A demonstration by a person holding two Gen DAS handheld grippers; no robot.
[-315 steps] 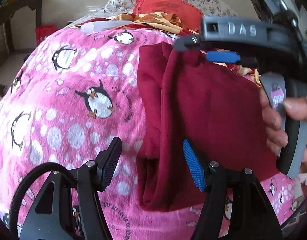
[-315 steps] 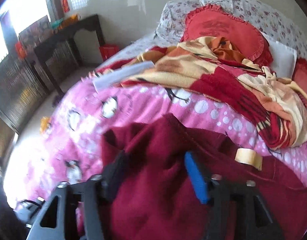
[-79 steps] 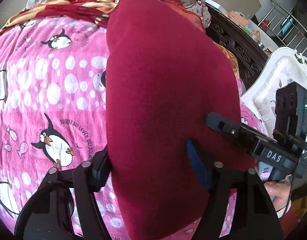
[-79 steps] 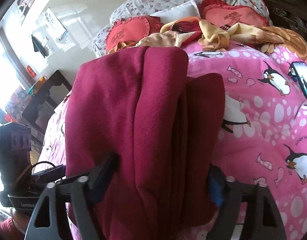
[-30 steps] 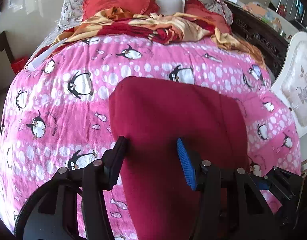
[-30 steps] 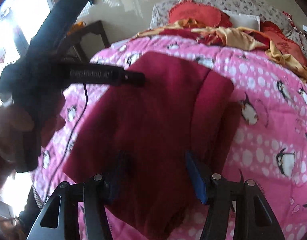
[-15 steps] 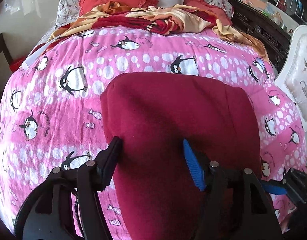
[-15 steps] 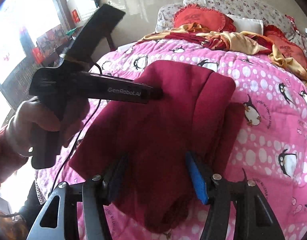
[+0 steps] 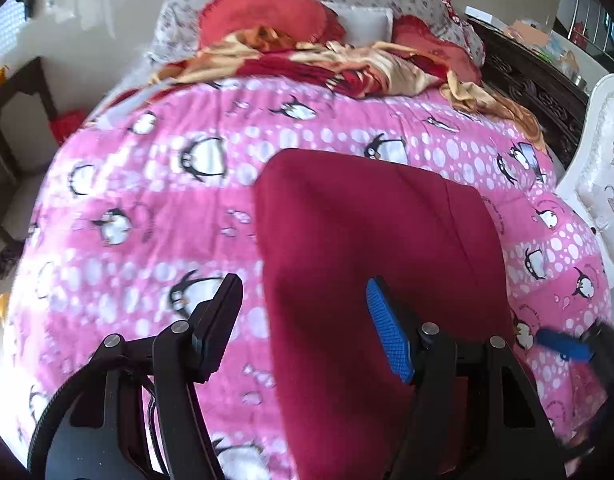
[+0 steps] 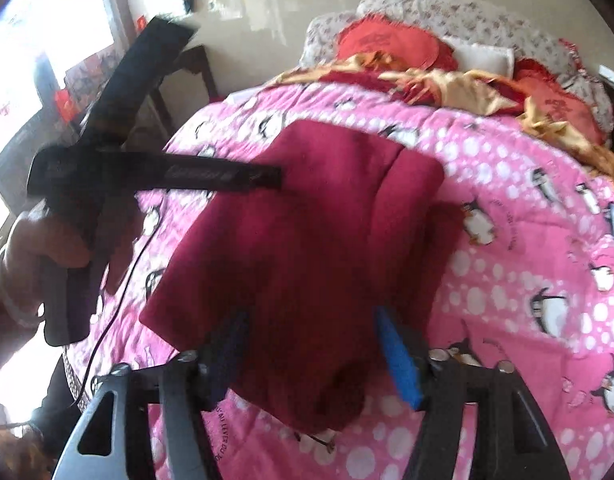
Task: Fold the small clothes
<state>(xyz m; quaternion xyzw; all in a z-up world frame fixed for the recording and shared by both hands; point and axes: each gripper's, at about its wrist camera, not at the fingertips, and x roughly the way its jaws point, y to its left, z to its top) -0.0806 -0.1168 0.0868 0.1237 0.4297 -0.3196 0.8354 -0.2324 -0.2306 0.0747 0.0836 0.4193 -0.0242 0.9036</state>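
Left wrist view: my left gripper (image 9: 305, 324) stands released, empty, over the folded maroon garment (image 9: 371, 240) lying at six o'clock on the penguin quilt (image 9: 147, 200). My right gripper (image 10: 313, 356) has just widened; its pads seem clear of the cloth, though blurred.

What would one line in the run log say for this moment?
garment: dark red garment folded flat on penguin bedspread | left tongs: just opened, empty | right tongs: just opened, empty

folded maroon garment (image 10: 307, 240) flat on pink penguin quilt (image 10: 527, 280) | right tongs (image 10: 315, 344) just opened, above it
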